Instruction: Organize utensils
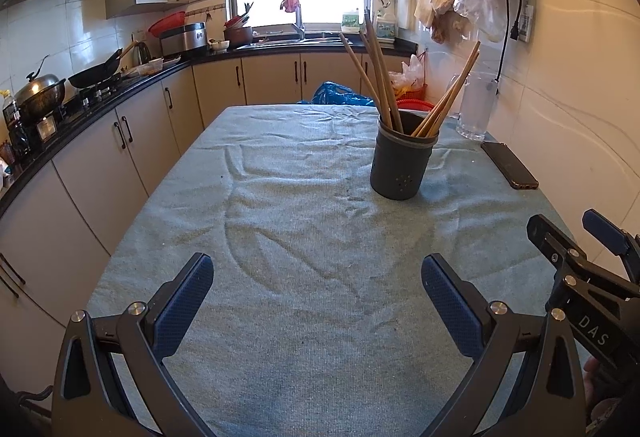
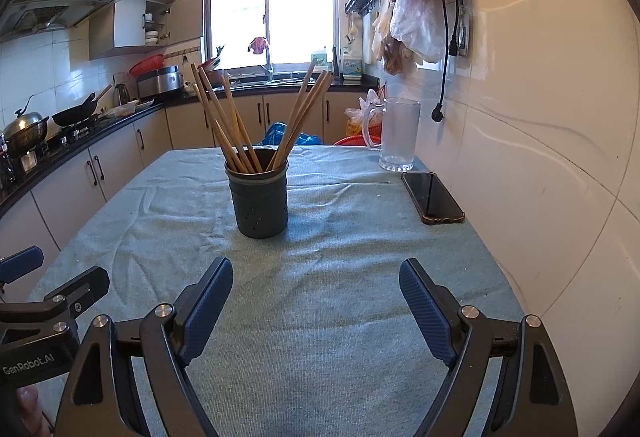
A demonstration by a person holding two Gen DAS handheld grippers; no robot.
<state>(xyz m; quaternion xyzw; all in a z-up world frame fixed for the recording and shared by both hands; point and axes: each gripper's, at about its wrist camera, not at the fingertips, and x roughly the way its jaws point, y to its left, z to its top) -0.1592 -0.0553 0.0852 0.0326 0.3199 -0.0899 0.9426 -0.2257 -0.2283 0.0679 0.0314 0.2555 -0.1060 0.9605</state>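
Left wrist view looks down a desk (image 1: 280, 317) covered with a blue-green cloth. The left gripper (image 1: 318, 277) hangs low over the near part of the cloth. Its two blue fingers (image 1: 184, 305) are spread wide apart, and only bare cloth lies between them. The right gripper (image 1: 576, 233) shows at the right edge of this view, just beside the left one.

A dark round cup (image 1: 402, 161) stands upright on the cloth, past the fingers and a bit to the right. Brown wooden chopsticks (image 1: 380, 77) stand inside it. Some lean left and some lean right. A black phone (image 1: 508, 165) lies flat on the desk near the wall, to the right of the cup. A clear glass mug (image 1: 476, 105) stands behind the phone, at the far corner of the desk.

In the right wrist view, the right gripper (image 2: 316, 287) also hangs over the cloth. Its fingers (image 2: 208, 313) are wide apart with nothing in them. The cup (image 2: 260, 197) stands straight ahead, well apart from the fingertips, with the chopsticks (image 2: 228, 125) fanned out from its top. The phone (image 2: 432, 197) and the mug (image 2: 398, 135) sit on the right side by the white tiled wall (image 2: 540, 117). The left gripper (image 2: 56, 289) peeks in at the left edge.
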